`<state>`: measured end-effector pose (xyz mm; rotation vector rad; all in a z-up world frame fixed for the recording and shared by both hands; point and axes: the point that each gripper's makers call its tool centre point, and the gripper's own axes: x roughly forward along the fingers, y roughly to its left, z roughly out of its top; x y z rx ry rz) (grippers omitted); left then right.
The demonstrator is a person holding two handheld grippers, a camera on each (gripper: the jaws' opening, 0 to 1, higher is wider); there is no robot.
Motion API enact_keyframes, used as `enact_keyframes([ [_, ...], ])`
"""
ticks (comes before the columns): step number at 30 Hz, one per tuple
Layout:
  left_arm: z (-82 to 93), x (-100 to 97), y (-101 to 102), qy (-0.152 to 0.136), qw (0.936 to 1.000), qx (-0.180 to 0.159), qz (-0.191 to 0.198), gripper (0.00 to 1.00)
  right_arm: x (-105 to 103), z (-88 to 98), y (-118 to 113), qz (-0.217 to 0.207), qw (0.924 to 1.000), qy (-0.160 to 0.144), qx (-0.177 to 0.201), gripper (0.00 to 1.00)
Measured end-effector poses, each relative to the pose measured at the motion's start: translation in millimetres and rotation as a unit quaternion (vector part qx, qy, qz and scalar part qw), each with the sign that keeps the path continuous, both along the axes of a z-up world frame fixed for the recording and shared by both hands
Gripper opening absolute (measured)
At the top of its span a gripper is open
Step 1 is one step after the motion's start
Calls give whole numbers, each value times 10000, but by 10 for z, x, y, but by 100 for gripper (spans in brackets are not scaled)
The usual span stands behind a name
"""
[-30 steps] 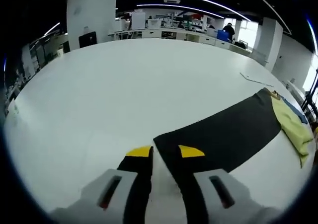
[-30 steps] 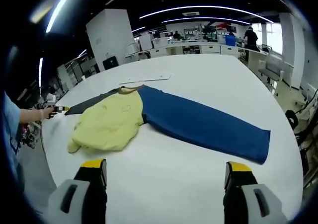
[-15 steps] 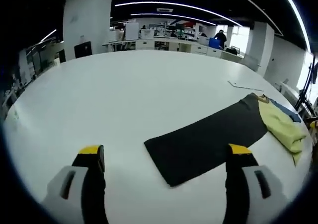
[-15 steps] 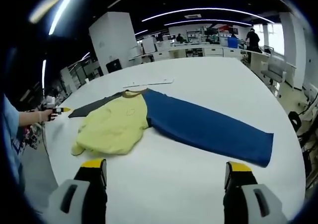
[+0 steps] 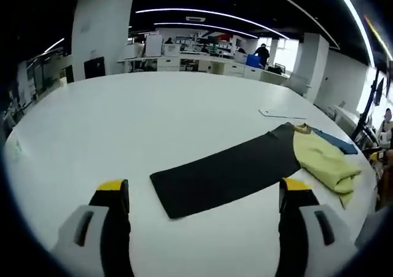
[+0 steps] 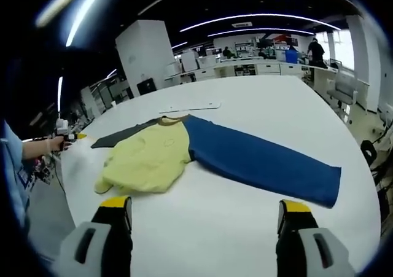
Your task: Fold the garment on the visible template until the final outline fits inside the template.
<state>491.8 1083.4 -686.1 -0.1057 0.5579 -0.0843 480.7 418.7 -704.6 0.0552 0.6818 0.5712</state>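
A long-sleeved garment lies flat on the white table (image 5: 123,117). It has a yellow body (image 6: 147,160), a blue sleeve (image 6: 264,163) and a black sleeve (image 5: 224,174). My left gripper (image 5: 204,191) is open and sits just short of the black sleeve's cuff end, touching nothing. The yellow body (image 5: 322,160) lies bunched at the far right there. My right gripper (image 6: 206,206) is open over bare table (image 6: 245,228), short of the yellow body and the blue sleeve. In the right gripper view a hand (image 6: 46,147) holds the left gripper (image 6: 72,136) at the black sleeve's (image 6: 120,139) far end.
A thin flat white strip (image 6: 190,108) lies on the table beyond the collar, also visible as a strip (image 5: 279,113) in the left gripper view. The table's edge curves near an office chair (image 6: 341,80) on the right. Desks and people stand far behind.
My left gripper has opened and let go of the black sleeve's cuff, then drawn back from it. The sleeve now lies flat. The right gripper stays open and has barely shifted.
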Motion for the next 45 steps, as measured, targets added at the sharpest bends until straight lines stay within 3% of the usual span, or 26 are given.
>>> enact_keyframes([
  [4,93,-122,-274,-114,9997,-58,-220,99,-51,14,-6,27,10000,-34,79,100],
  [12,103,-352,-727,-117,9983,-304,-492,99,-120,66,24,190,9997,-91,98,100],
  [21,202,-453,-1238,-332,9948,-570,-775,96,-104,171,145,409,9990,-188,69,100],
  [27,152,-541,-1517,-268,9923,-633,-1027,92,-124,192,196,607,9976,-282,-145,99],
  [30,83,-612,-1751,-155,9883,-822,-1277,92,-153,206,233,911,9933,-488,-515,96],
  [33,20,-662,-1944,-95,9853,-841,-1485,90,-180,207,327,1049,9921,-459,-518,96],
  [40,-152,-827,-2616,191,9675,-1347,-2132,69,-164,168,425,1213,9898,-432,-603,96],
  [45,-324,-941,-2988,429,9577,-1299,-2533,56,-128,200,462,1385,9857,-562,-780,94],
])
